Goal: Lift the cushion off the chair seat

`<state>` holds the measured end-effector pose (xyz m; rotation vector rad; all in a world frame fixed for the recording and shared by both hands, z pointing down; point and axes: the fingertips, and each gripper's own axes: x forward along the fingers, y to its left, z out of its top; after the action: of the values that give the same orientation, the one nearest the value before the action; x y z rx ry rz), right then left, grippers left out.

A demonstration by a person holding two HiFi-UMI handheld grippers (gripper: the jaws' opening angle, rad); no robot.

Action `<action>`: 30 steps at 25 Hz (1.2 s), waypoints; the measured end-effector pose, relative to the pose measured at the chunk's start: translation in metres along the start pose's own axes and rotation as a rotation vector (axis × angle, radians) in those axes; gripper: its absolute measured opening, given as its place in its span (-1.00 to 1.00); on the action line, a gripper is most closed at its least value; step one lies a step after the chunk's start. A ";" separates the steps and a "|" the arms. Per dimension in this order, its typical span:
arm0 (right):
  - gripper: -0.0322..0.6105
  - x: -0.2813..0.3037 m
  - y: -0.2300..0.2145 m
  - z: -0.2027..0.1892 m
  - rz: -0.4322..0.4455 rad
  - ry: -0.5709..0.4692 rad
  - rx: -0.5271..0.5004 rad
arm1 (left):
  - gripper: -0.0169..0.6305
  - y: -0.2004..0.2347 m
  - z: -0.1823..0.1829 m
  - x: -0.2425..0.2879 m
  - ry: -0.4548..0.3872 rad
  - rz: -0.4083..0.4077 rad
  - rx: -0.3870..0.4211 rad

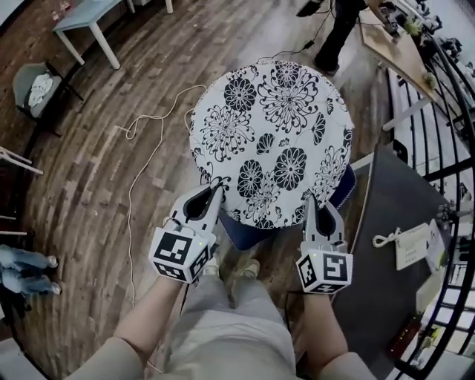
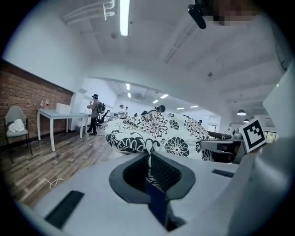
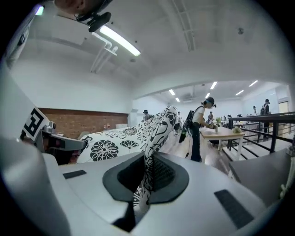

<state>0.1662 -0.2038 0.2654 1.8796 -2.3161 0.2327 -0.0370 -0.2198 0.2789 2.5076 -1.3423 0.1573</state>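
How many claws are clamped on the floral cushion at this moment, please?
2. The left claw is shut on the near-left edge of the cushion, and the right claw is shut on its near-right edge; no other claw is in view.

cushion [image 1: 274,141] 1 | grippers [image 1: 217,193] [image 1: 312,205] 2 | blue seat [image 1: 252,231] 1 | white table [image 1: 87,16] 1

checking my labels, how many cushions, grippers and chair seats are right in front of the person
cushion: 1
grippers: 2 (left gripper, right gripper, both shut on the cushion's edge)
blue chair seat: 1
total: 4
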 end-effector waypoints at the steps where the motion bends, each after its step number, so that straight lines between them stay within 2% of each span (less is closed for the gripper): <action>1: -0.86 0.008 -0.004 -0.002 0.000 -0.034 -0.004 | -0.89 0.004 -0.003 0.011 -0.026 -0.002 0.002; 2: -0.86 0.024 -0.008 -0.021 0.000 -0.058 -0.007 | -0.89 0.014 -0.021 0.027 -0.044 -0.002 0.000; 3: -0.86 0.039 -0.011 -0.058 -0.002 -0.052 -0.001 | -0.89 0.028 -0.057 0.044 -0.034 0.000 -0.012; 4: -0.86 0.043 -0.009 -0.112 -0.008 0.011 0.023 | -0.89 0.038 -0.111 0.051 0.026 0.003 -0.049; 6: -0.86 0.024 0.005 -0.244 -0.027 0.254 0.104 | -0.89 0.048 -0.243 0.041 0.252 0.000 -0.175; 7: -0.86 0.030 0.008 -0.302 -0.028 0.331 0.128 | -0.89 0.059 -0.299 0.048 0.323 -0.002 -0.216; 8: -0.86 0.049 0.005 -0.347 -0.021 0.357 0.135 | -0.89 0.073 -0.341 0.066 0.345 -0.002 -0.229; 10: -0.86 0.083 -0.003 -0.398 -0.004 0.343 0.121 | -0.89 0.096 -0.386 0.099 0.329 -0.001 -0.215; 12: -0.86 0.095 -0.005 -0.409 0.009 0.306 0.080 | -0.89 0.103 -0.395 0.111 0.298 0.002 -0.189; 16: -0.86 0.089 -0.003 -0.401 0.032 0.279 -0.008 | -0.89 0.100 -0.391 0.104 0.285 0.018 -0.183; 19: -0.86 0.085 -0.003 -0.402 0.036 0.288 -0.003 | -0.89 0.096 -0.389 0.101 0.271 0.006 -0.183; 22: -0.86 0.085 -0.001 -0.399 0.022 0.277 0.011 | -0.89 0.096 -0.381 0.102 0.263 -0.004 -0.133; 25: -0.86 0.086 -0.002 -0.391 0.010 0.304 0.030 | -0.89 0.094 -0.368 0.104 0.290 -0.013 -0.084; 30: -0.86 0.093 -0.004 -0.382 0.021 0.357 0.053 | -0.89 0.091 -0.358 0.108 0.342 -0.021 -0.079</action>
<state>0.1578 -0.2116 0.6582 1.6726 -2.1061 0.5853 -0.0377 -0.2445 0.6627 2.2976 -1.1587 0.4944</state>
